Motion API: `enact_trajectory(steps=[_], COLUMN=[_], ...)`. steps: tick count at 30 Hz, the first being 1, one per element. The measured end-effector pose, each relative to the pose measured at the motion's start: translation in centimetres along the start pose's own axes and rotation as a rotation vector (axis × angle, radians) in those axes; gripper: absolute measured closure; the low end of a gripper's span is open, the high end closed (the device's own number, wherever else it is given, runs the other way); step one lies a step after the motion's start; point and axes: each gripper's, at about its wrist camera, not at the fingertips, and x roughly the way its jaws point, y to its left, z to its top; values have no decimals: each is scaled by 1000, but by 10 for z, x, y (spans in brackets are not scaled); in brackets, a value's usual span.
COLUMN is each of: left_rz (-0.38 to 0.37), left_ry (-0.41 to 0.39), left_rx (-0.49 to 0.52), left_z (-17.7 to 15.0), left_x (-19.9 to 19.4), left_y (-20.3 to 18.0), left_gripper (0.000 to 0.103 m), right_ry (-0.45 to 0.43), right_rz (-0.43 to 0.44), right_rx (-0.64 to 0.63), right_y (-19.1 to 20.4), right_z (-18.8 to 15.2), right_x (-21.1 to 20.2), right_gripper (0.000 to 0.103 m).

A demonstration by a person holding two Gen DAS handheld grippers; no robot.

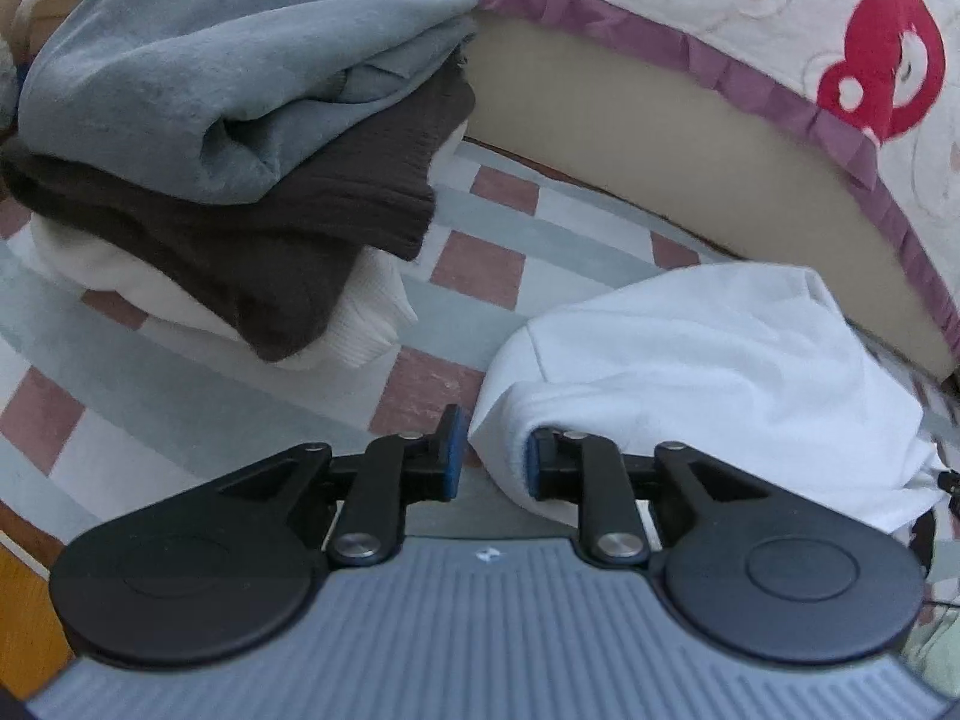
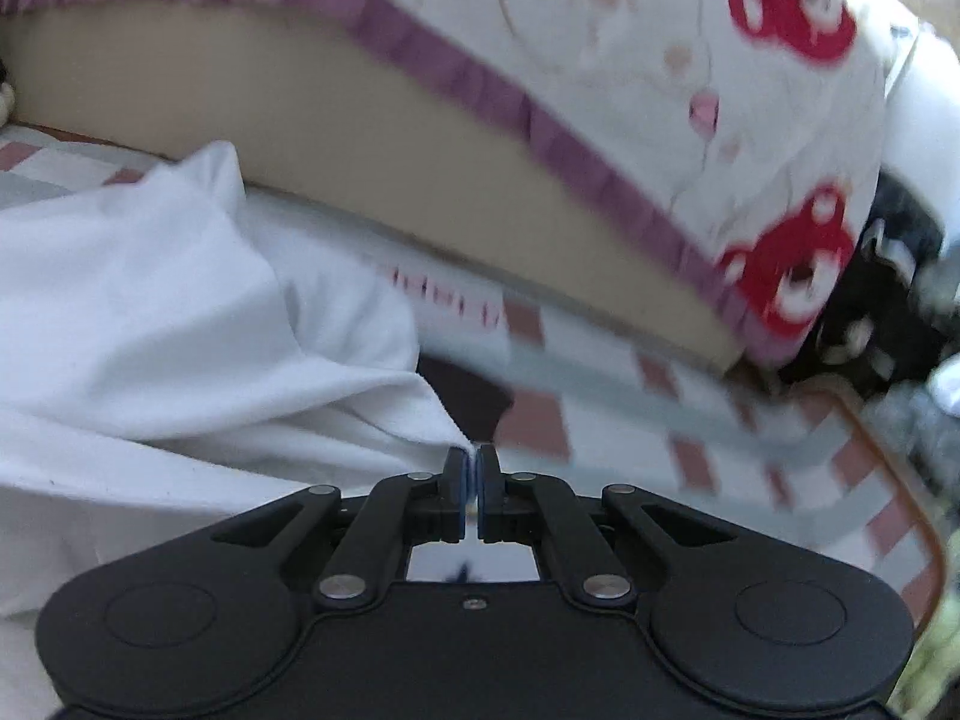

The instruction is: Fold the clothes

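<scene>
— What did the clothes look like?
— A white garment lay rumpled on the checked sheet, one rounded fold bulging up, its near edge drooping.
— And in the right view?
— The same white garment, bunched in soft creases, one corner peaked up, another tapering to a point.
— Anything already folded?
— A stack well apart from it: a grey-blue fleece on top, a dark brown knit under it, a cream ribbed knit at the bottom, its cuff sticking out.
</scene>
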Motion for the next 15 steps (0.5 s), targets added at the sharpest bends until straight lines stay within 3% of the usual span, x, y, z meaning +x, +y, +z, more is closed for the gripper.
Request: enact_trajectory(steps=[2,4,6,7,9,12,13,15], left_rz=[-52,-142,-274,-285,-229,-70,-55,-92], left_ry=[75,188,322,329,288,146,108,92], left_rx=[17,2,-80,-68,43,286,352,429], left_z=[0,-4,-13,-17,-20,-21,-23,-29], left_x=[-1,-2,1,-1,-6,-14,-15,-12], left_y=[-2,-1,5,2,-13,-44,-52,-62], left_gripper=[76,38,37,38,39,38,37,37], right_ry=[6,-1,-23,-36,-56,-88,-96,-120], right_rz=[37,64,84,95,114,140,150,177], right_rx=[55,79,81,82,74,69,74,89], right_y=[-5,-9,-12,-13,-14,-13,-14,-14], right_z=[-5,-5,-3,-2,-1,0,0,0], right_x=[2,2,1,0,-3,-14,-17,-24], right_gripper=[101,101,101,101,101,101,101,101])
